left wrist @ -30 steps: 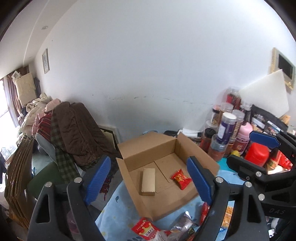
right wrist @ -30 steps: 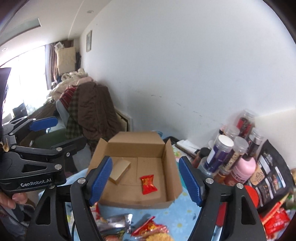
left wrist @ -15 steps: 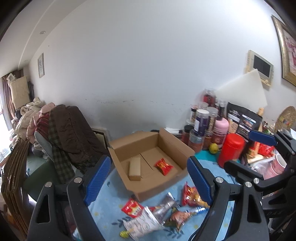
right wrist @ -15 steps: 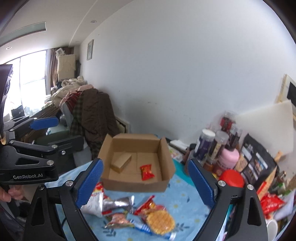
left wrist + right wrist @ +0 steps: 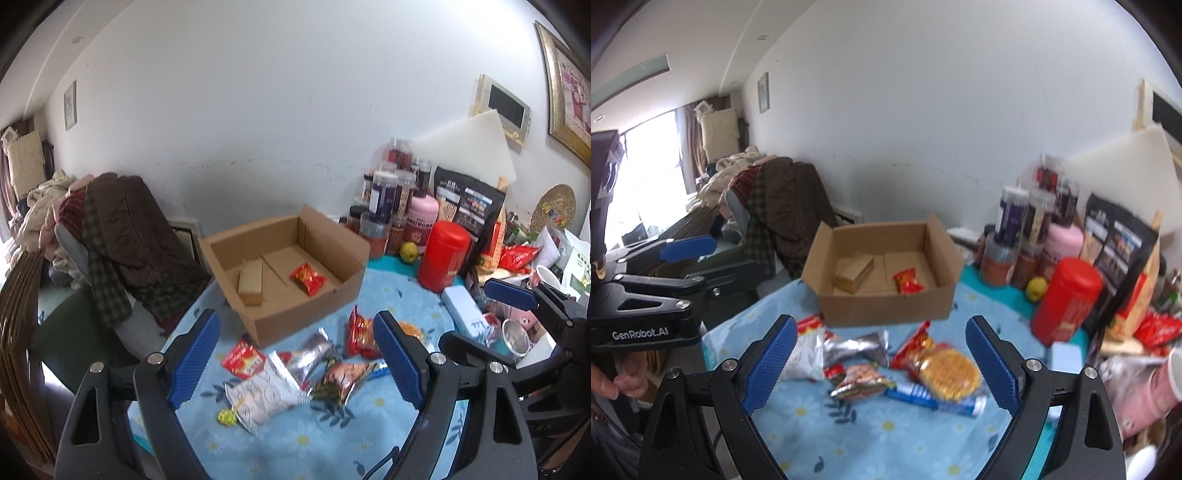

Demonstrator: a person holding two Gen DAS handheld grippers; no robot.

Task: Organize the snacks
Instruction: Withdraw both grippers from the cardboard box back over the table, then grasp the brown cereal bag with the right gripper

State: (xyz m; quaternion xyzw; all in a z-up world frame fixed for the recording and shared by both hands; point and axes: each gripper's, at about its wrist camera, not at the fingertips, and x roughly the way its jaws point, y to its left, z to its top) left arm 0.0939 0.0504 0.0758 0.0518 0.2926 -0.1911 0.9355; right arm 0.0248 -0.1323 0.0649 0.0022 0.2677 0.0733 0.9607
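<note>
An open cardboard box (image 5: pixel 306 314) (image 5: pixel 886 306) stands on the blue flowered cloth. It holds a small tan carton (image 5: pixel 251 282) (image 5: pixel 855 273) and a red snack packet (image 5: pixel 308 277) (image 5: pixel 908 281). Loose snacks lie in front of it: a white packet (image 5: pixel 262 395), a silver packet (image 5: pixel 314 356) (image 5: pixel 857 345), a red packet (image 5: pixel 243 360), a waffle packet (image 5: pixel 945 367) and a blue tube (image 5: pixel 938 398). My left gripper (image 5: pixel 295 321) hangs open above this pile, holding nothing. My right gripper (image 5: pixel 881 325) is open and empty too, just right of it.
Jars (image 5: pixel 388 199), a pink bottle (image 5: pixel 423 218), a red canister (image 5: pixel 443 254) (image 5: pixel 1067 295) and a black pouch (image 5: pixel 469 210) crowd the right side. A chair heaped with clothes (image 5: pixel 122 236) stands left of the table. A hand (image 5: pixel 624 373) holds the left gripper's handle.
Both grippers have drawn back from the box and sunk lower, so the box looks farther off and the loose snacks have come into view. The right jaws stand wider than before.
</note>
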